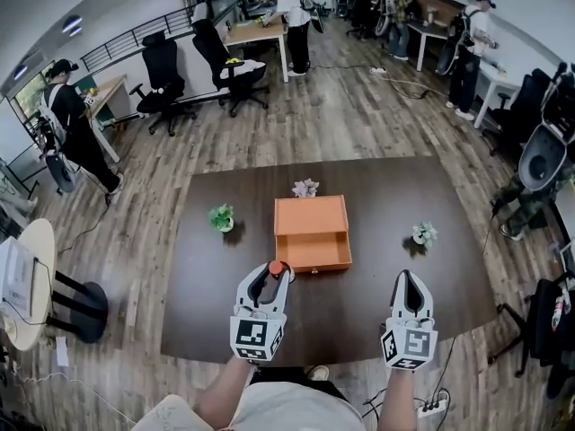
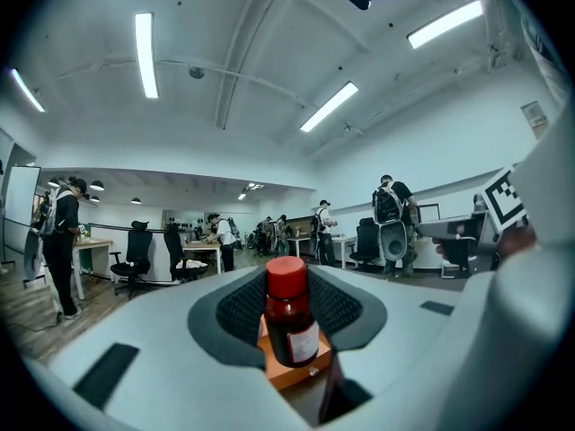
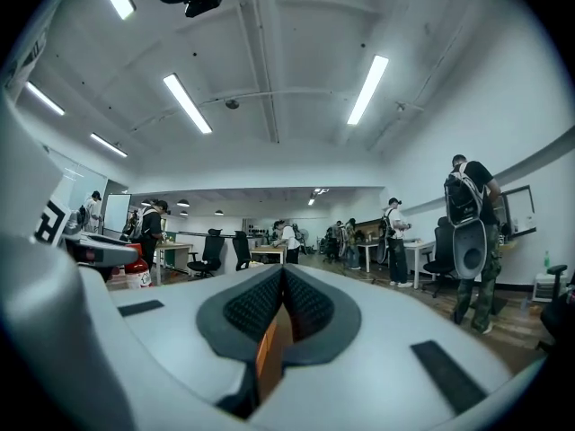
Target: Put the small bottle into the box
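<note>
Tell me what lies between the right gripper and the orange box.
Nothing but bare dark tabletop lies between the right gripper and the orange box. The head view shows this stretch plainly.

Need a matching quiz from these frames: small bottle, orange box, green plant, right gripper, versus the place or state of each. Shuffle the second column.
Things:
1. small bottle
2. orange box
3. green plant
4. right gripper

Place or state:
A. jaws together, nothing held
B. middle of the table
C. clamped between the jaws of the left gripper
D. on the table, left of the orange box in the head view

Pairs: 1-C, 2-B, 3-D, 4-A
</note>
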`<state>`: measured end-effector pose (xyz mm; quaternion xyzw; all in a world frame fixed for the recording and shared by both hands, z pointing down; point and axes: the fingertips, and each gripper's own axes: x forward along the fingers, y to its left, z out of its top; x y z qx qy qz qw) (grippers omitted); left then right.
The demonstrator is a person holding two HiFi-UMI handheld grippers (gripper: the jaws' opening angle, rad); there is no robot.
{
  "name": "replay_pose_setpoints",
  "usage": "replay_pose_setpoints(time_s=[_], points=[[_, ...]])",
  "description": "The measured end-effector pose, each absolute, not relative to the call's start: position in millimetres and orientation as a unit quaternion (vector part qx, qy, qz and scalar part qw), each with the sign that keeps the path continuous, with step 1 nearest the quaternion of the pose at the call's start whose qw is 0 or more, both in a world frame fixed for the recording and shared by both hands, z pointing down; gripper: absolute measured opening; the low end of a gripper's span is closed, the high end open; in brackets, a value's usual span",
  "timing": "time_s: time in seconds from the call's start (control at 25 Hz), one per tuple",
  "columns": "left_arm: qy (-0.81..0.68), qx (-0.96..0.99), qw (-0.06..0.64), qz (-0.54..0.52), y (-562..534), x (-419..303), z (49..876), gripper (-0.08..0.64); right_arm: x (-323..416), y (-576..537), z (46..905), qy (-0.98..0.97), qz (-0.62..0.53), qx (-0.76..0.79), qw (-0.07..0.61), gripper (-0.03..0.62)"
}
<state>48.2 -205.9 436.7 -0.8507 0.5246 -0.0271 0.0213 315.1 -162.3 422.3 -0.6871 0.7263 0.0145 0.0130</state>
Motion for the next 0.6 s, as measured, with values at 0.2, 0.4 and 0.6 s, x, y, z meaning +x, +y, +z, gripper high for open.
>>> replay_pose_setpoints(time_s=[0.2, 0.4, 0.6], points=[[0.548, -0.836, 0.022, -0.017, -223, 34, 438, 0.138, 305, -190, 419, 0.743, 0.031, -0.669, 0.008, 0.002], [0.556, -0.831, 0.024, -0.018, -238, 24, 441, 0.138, 289, -212, 418, 0.755, 0.038, -0.655, 0.003, 0.002], [0.567, -0.824, 0.014, -0.014, -255, 17, 449, 0.138, 283, -229, 416, 0.762, 0.046, -0.646, -0.01, 0.002]])
